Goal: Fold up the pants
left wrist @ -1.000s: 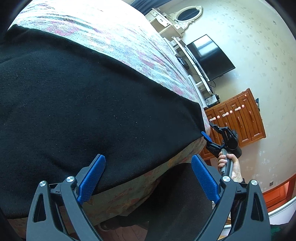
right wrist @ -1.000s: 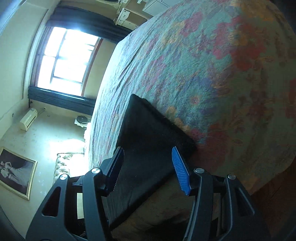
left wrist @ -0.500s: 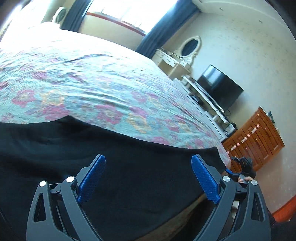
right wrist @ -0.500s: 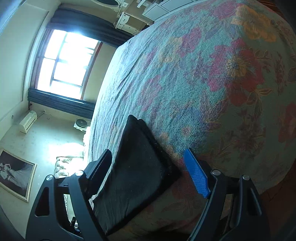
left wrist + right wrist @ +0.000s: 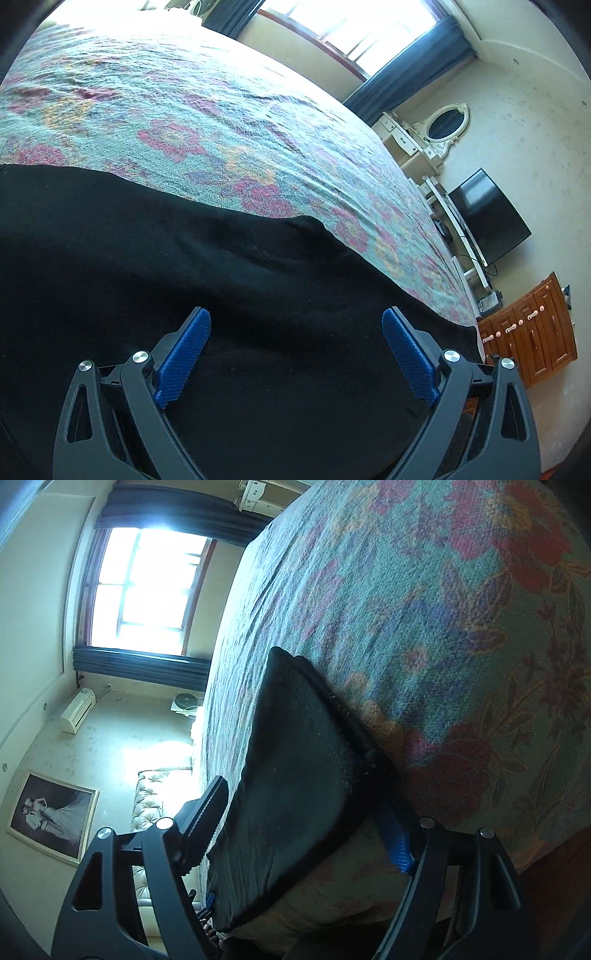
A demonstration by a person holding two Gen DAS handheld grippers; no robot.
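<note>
Black pants [image 5: 229, 295] lie flat along the near edge of a bed [image 5: 207, 122] covered in a floral spread, their end reaching the bed's corner. The left gripper [image 5: 295, 354] hangs over the cloth with its blue pads [image 5: 183, 363] spread wide, nothing between them. The right gripper [image 5: 306, 830] straddles the folded end of the pants [image 5: 295, 775]; its jaws have just been closing, one finger beside the fabric, the other partly hidden under it, not visibly pinching. A window [image 5: 144, 587] glows beyond.
</note>
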